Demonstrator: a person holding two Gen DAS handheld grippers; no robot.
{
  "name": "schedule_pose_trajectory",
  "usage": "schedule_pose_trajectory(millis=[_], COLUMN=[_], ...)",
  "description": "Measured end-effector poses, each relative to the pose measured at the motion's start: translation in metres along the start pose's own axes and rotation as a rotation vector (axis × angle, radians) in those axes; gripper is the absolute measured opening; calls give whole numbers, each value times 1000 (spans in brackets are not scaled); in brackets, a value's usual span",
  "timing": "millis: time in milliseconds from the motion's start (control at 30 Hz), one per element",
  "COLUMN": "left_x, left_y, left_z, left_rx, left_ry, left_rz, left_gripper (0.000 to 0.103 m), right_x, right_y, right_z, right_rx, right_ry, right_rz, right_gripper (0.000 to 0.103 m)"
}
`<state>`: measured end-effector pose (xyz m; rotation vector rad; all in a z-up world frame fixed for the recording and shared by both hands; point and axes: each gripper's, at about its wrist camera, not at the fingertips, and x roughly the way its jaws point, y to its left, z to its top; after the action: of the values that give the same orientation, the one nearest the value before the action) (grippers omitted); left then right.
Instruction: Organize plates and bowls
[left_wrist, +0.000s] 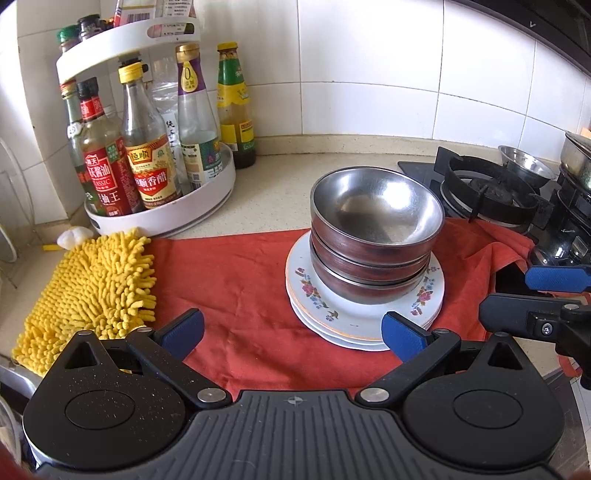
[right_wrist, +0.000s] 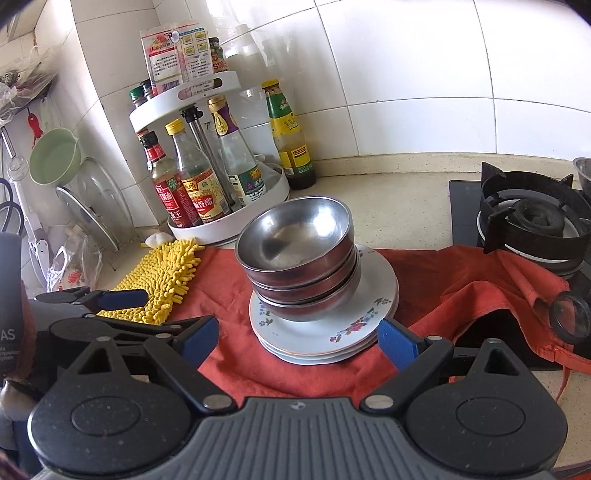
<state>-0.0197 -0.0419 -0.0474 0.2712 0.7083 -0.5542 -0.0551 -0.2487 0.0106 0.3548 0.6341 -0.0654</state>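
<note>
Three nested steel bowls (left_wrist: 373, 236) (right_wrist: 299, 254) stand on a stack of white floral plates (left_wrist: 332, 317) (right_wrist: 314, 339), which rests on a red cloth (left_wrist: 236, 280) (right_wrist: 443, 284). My left gripper (left_wrist: 291, 332) is open, its blue pads wide apart; the right pad sits close in front of the plates' near rim, and whether it touches I cannot tell. My right gripper (right_wrist: 299, 338) is open too, near the front of the stack with nothing pressed between its pads. The right gripper's fingers (left_wrist: 532, 317) show at the right edge of the left wrist view.
A white two-tier rack of sauce bottles (left_wrist: 147, 173) (right_wrist: 221, 184) stands at the back left, a yellow chenille mitt (left_wrist: 92, 291) (right_wrist: 166, 277) beside the cloth. A gas burner (left_wrist: 487, 192) (right_wrist: 532, 221) lies to the right, with a steel bowl (left_wrist: 524, 166) behind it. Pot lids (right_wrist: 88, 206) lean at far left.
</note>
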Motion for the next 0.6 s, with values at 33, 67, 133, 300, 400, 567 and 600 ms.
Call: schedule_pose_trajectory(millis=[33,67,133,300,400,567,600], left_x=[0,0,0,0,-1,-1,-1], left_y=[0,0,1,2,1,-2,-2], left_z=[0,0,0,-1,-3,-8,-9], left_rx=[1,1,-2,-16,-25,-37,-39], left_ry=[0,-1,0,5,7,18,21], left_rz=[2,4,6,7,4,1,-1], left_gripper=[103,103,103,103,103,103,103], right_x=[0,0,1,-1,-2,-1,0], right_y=[0,-1,-1,-4,-5,-6,-6], right_z=[0,-1,-2,-5,-8,-13,-14], right_rx=[1,2,3,10,18,30,33], right_ry=[2,4,9,11,13,27,28], right_rz=[0,-1,-3,-13,-21,-30,-31], right_gripper=[91,91,91,91,91,91,91])
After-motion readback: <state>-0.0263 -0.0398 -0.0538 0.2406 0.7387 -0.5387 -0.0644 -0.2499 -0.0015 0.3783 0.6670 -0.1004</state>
